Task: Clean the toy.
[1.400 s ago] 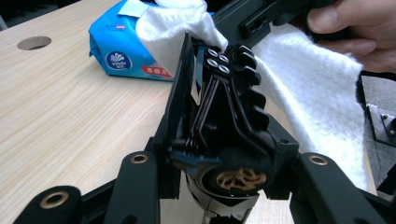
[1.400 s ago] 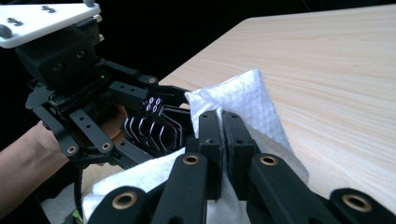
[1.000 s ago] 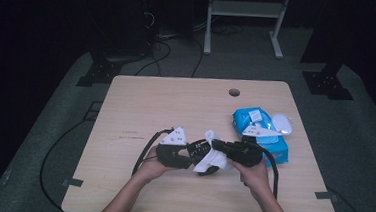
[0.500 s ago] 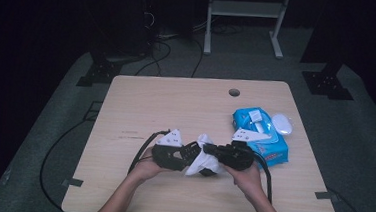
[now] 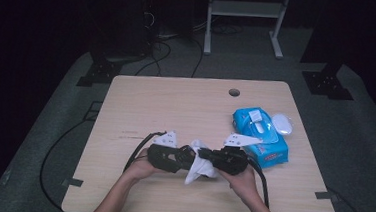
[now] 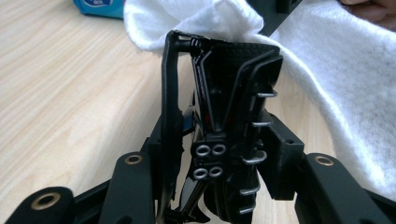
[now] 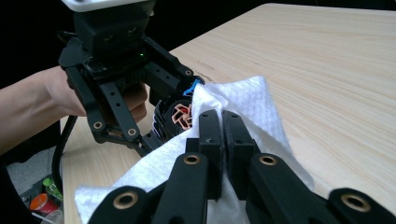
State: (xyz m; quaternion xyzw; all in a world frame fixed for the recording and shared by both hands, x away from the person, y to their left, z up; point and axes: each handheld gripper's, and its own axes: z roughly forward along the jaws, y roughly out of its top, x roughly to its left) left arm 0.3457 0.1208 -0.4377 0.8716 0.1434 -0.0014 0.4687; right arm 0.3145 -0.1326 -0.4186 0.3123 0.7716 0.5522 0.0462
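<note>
Both hand-held grippers meet tip to tip near the table's front middle. My left gripper (image 5: 186,157) is shut on a small black plastic part (image 6: 233,93) with ribs, metal pins and an orange rotor (image 7: 181,115). My right gripper (image 7: 222,116) is shut on a white wipe (image 7: 254,100), which drapes over the black part's far end (image 6: 336,84). In the high view the wipe (image 5: 197,168) hangs crumpled between the two grippers, with the right gripper (image 5: 209,155) just right of it.
A blue wipe pack (image 5: 261,137) lies right of the grippers, with a white oval lid (image 5: 282,123) beside it. The wooden table (image 5: 176,105) has a cable hole (image 5: 234,92) at the back. Black cables trail off the front edge; dark floor surrounds it.
Both hands have drifted a little toward the table's near edge and lower, keeping the wipe and the black part together between them.
</note>
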